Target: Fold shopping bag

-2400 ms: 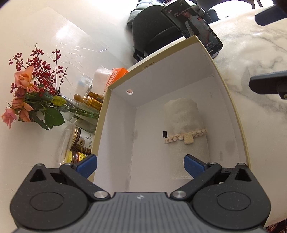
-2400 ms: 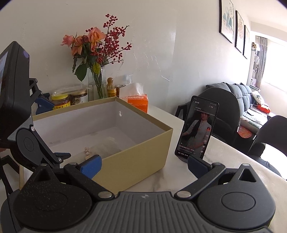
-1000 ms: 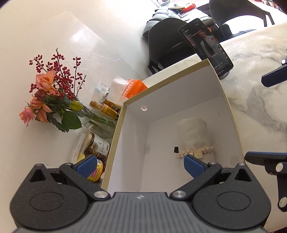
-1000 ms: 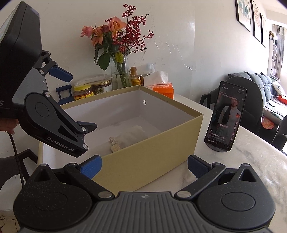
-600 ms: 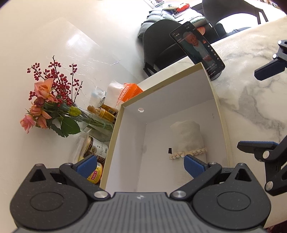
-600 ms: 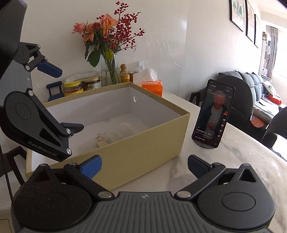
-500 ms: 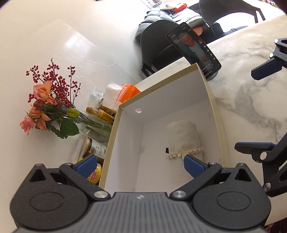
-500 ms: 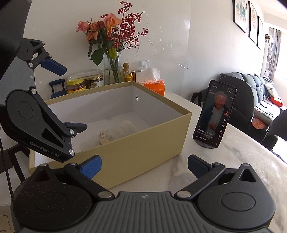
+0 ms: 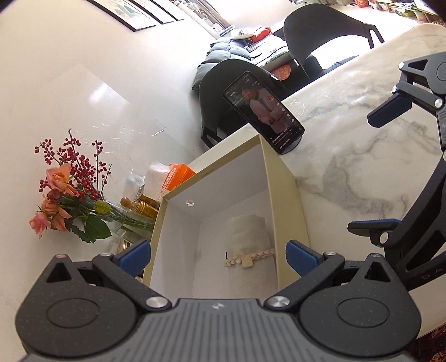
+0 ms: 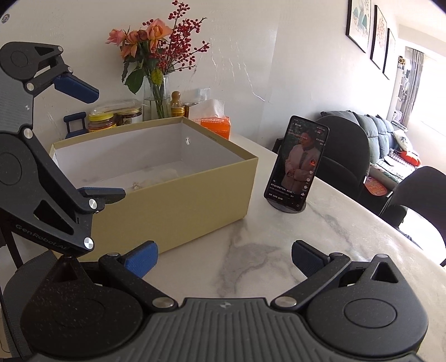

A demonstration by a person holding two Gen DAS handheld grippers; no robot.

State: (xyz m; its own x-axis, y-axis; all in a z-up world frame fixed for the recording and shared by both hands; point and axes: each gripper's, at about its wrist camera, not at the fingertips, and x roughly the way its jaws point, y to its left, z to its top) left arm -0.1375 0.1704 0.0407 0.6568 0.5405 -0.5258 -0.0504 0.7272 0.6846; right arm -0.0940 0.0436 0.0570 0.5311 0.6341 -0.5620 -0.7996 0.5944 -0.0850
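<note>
1. In the left wrist view we see our left gripper (image 9: 218,254) at the frame's bottom, jaws spread wide and holding nothing, above the open box (image 9: 284,181).
2. The rolled shopping bag (image 9: 249,236) lies on the box floor, centre frame.
3. Our right gripper (image 10: 224,257) hovers over the marble worktop (image 10: 320,231), jaws wide apart, empty.
4. A phone (image 10: 297,164) stands right of the box.

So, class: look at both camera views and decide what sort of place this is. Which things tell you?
Most likely a home, an open living and dining room. A marble-topped table holds a vase of flowers, a sofa stands behind, and framed pictures hang on the wall.
</note>
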